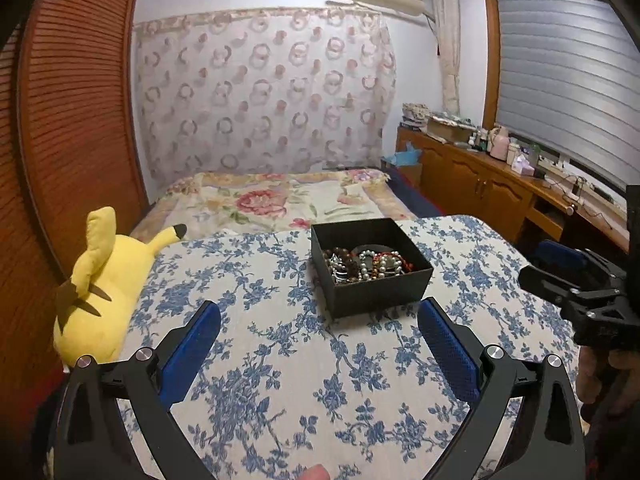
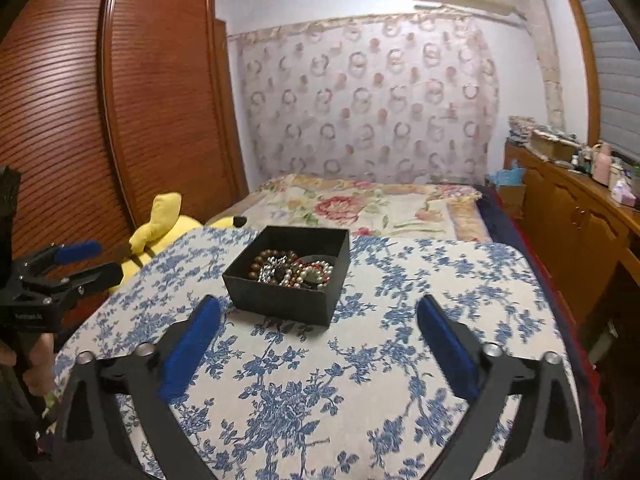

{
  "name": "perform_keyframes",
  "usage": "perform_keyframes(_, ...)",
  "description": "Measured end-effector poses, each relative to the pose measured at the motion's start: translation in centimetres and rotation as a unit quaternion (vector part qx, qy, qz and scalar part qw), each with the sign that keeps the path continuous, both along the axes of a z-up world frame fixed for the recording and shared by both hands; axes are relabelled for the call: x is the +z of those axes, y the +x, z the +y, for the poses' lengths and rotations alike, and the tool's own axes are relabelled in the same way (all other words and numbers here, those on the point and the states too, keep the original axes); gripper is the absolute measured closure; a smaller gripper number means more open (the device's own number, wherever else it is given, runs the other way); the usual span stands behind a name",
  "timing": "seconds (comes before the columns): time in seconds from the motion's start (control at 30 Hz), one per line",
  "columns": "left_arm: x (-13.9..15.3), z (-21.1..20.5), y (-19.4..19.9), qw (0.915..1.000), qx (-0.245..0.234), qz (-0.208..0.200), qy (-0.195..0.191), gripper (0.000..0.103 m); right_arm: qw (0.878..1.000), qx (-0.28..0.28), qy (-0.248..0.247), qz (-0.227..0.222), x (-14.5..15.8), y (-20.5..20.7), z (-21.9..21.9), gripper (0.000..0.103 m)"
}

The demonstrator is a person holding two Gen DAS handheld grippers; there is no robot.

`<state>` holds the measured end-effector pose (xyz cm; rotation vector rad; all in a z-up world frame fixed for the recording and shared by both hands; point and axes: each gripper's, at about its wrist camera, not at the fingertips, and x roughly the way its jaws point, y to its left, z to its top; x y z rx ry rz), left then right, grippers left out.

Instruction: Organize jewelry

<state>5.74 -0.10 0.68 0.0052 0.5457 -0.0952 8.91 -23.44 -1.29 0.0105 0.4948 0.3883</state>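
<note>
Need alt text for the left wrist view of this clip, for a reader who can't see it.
An open black box of tangled bead and pearl jewelry sits on a blue-floral tablecloth, just ahead of the open, empty left gripper. The right gripper is at the right edge, a yellow plush toy at the left.

The left gripper [image 1: 318, 314] is level, pointing forward, with its jaws spread wide. Its blue pads [image 1: 191, 354] face each other across a broad gap, and nothing lies between them. A fingertip [image 1: 318, 473] of the holding hand shows at the near edge of the left wrist view. The right gripper [image 2: 318, 314] takes the same pose: jaws spread wide, blue pads [image 2: 448, 348] well apart, gap unoccupied. Each gripper appears side-on in the other's view, at the left and right edges, held level and near the same height. The right hand [image 1: 600, 376] wraps the handle below its gripper body. The left hand [image 2: 34, 364] grips its handle likewise.
</note>
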Motion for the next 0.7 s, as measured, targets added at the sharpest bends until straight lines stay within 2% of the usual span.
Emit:
perform_keyframes(0.27, 0.0, -0.2, -1.0, 0.9997, 0.024, -0.006, 0.01, 0.008, 1.0, -0.027, -0.007, -0.012, 0.4, -1.5, -0.1, 0.002)
perform_keyframes(0.7, -0.3, -0.4, -1.0, 0.9997, 0.022, -0.008, 0.001, 0.008, 0.999, -0.041, -0.012, -0.011, -0.3, -1.7, 0.1, 0.002)
